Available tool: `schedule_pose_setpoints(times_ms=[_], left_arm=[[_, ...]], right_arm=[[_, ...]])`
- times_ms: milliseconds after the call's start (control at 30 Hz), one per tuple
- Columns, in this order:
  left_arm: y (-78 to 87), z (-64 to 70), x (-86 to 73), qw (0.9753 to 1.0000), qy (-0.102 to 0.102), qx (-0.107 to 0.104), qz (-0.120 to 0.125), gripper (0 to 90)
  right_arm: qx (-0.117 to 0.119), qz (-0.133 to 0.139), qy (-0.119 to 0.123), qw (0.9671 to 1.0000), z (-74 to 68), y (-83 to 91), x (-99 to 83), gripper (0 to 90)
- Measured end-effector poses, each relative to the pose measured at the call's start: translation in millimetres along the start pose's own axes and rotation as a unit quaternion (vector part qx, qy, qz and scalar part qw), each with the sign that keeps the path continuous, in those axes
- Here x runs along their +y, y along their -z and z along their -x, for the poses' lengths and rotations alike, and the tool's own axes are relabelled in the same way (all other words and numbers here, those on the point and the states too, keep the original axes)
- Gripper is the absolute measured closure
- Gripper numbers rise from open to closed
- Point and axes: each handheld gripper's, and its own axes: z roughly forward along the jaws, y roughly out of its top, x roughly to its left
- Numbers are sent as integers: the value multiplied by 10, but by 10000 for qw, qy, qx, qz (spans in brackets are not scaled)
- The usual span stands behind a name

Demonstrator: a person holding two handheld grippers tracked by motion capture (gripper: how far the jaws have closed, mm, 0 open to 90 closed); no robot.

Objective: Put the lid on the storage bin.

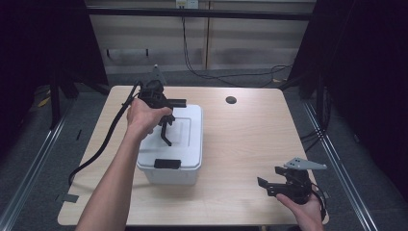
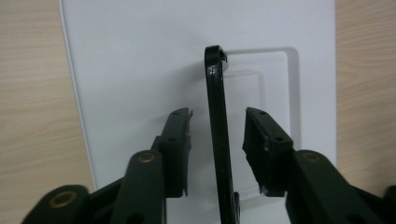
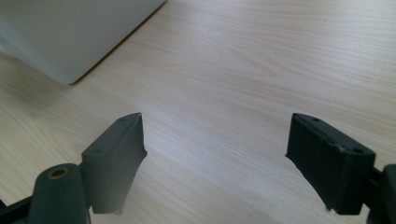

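A white lidded plastic box [image 1: 185, 139] sits on the left half of the wooden table [image 1: 240, 144]. A thin black handle [image 2: 218, 121] stands upright on its lid [image 2: 140, 70]. My left gripper [image 2: 218, 114] hangs over the lid and straddles this handle, open, with a gap on each side of it. In the high view the left gripper [image 1: 167, 124] is above the lid's middle and the handle [image 1: 167, 138] juts up beneath it. My right gripper [image 1: 269, 177] is low at the table's front right, wide open and holding nothing; in its own view the right gripper [image 3: 217, 126] faces bare wood.
A black latch [image 1: 167, 164] clips the box's front edge. A corner of the box [image 3: 70, 32] lies to the upper left in the right gripper view. A round cable hole [image 1: 231, 100] is at the table's far side. Metal rails run along the floor on both sides.
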Motion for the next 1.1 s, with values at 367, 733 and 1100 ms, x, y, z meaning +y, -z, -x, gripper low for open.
schedule_pose_setpoints(times_ms=[367,733,1100], left_arm=[[138,-85,-34,9975,-648,-84,255,376],[312,-357,-194,9879,-1198,-448,874,200],[337,-672,-433,9704,-1948,-780,1191,168]], right_arm=[[5,-7,-19,10000,1,-2,1,185],[-21,-11,-13,10000,5,-8,2,185],[-46,-20,-32,10000,7,-8,2,185]])
